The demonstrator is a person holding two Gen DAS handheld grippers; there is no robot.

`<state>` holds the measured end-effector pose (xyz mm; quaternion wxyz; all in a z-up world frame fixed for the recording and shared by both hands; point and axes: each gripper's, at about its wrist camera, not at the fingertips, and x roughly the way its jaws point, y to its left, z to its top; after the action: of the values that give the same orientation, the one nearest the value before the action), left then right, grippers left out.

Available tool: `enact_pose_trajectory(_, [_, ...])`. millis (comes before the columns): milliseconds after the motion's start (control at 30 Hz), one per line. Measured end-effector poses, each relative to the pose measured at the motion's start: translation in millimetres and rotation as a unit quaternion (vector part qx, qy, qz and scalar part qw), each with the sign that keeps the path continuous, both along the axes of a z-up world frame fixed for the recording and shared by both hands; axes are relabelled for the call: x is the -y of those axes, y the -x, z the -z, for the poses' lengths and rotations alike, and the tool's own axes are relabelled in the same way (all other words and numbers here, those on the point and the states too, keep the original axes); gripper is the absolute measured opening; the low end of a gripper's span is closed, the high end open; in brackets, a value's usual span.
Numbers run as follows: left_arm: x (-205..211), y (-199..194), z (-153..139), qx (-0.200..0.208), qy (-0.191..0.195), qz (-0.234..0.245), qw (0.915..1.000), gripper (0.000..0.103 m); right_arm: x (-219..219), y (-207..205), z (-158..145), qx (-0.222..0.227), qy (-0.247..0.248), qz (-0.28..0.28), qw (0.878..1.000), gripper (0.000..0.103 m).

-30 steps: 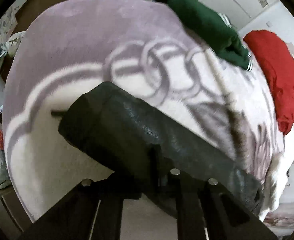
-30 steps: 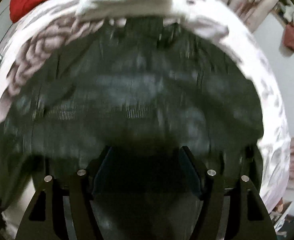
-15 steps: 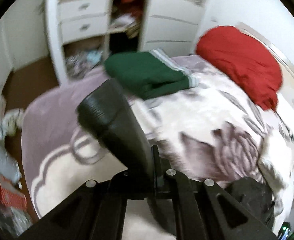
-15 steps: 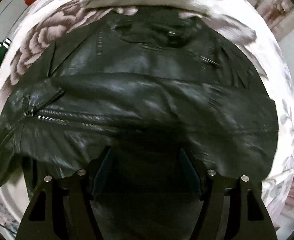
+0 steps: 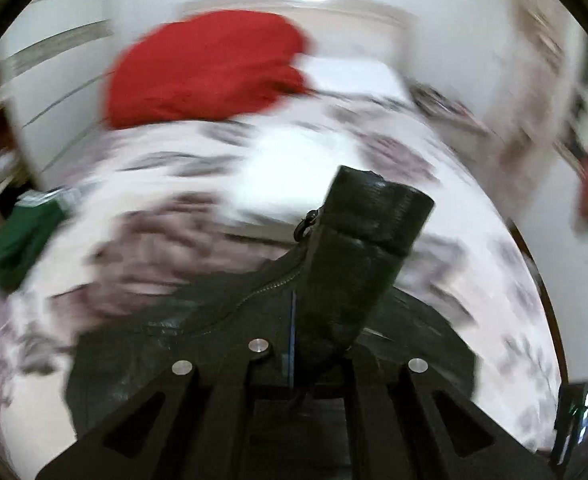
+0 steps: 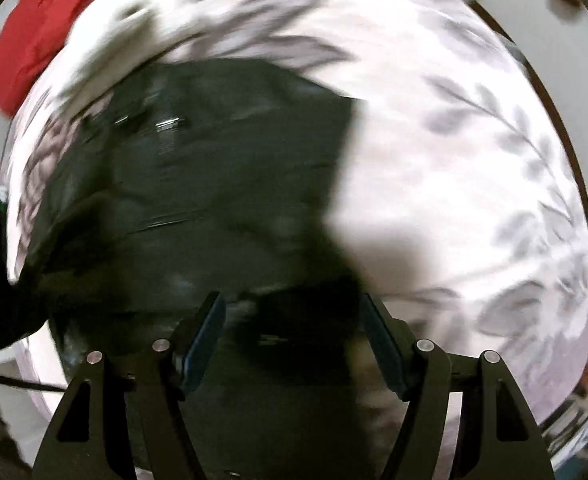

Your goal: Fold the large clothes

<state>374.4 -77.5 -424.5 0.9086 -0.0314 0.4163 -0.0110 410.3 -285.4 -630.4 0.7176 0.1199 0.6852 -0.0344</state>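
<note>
Floral bedspread (image 6: 434,152), white with grey leaves and blooms, covers the bed in both views; heavy motion blur. Black leather jacket (image 6: 214,184) lies spread on the bedspread, occupying the left half of the right wrist view. Left gripper (image 5: 310,360): jaws closed tight on a sleeve (image 5: 358,256) of the jacket, which stands up from between the fingers, its open cuff uppermost; a zip (image 5: 270,286) with a ring pull runs along the sleeve's left side. The rest of the jacket spreads below and to either side of the fingers. Right gripper (image 6: 294,344): jaws wide apart, blue pads (image 6: 202,340) showing; jacket material lies between and beneath them, but whether the pads touch it cannot be told. Red garment (image 5: 210,68) rests at the head of the bed, well apart from the jacket. Green garment (image 5: 14,248) lies at the left edge of the left wrist view. White headboard (image 5: 334,12) and wall stand behind.
</note>
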Motion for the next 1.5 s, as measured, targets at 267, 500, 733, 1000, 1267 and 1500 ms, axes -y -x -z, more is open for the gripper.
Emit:
enact_pose_trajectory(267, [103.8,-2.1,104.9,-0.165,-0.051,0.092,0.9807,0.006,103.2,32.0,31.4,-0.046,-0.014,0.059,0.997,0.072])
enact_pose_trajectory(500, [92.2,17.9,96.9,-0.174,-0.045,0.115,0.9771,0.068,146.0,50.9,41.1,-0.056,-0.072,0.086,0.992,0.072])
enact_pose_trajectory(733, [18.7,59.3,52.3,-0.189,-0.001,0.015,0.9819,0.088,143.6,21.5,23.4,-0.033,-0.156,0.098,0.982,0.072])
enact_pose_trajectory(1000, [-159.3,47.4,87.6,-0.211,-0.055,-0.215,0.9520,0.088,64.2,-53.8,17.4,-0.013,-0.217,0.044,0.975,0.072])
enact_pose_trajectory(1267, [-187.3,1.7,154.3,-0.257,-0.133,-0.205,0.9351,0.098,1.1,-83.2,26.0,-0.034,-0.106,-0.045,0.993,0.017])
enact_pose_trajectory(1500, [-207.5,0.6,163.6,-0.260,-0.071,-0.220,0.9374,0.103,-0.2,-83.8,55.7,-0.081,-0.070,-0.048,0.993,0.014])
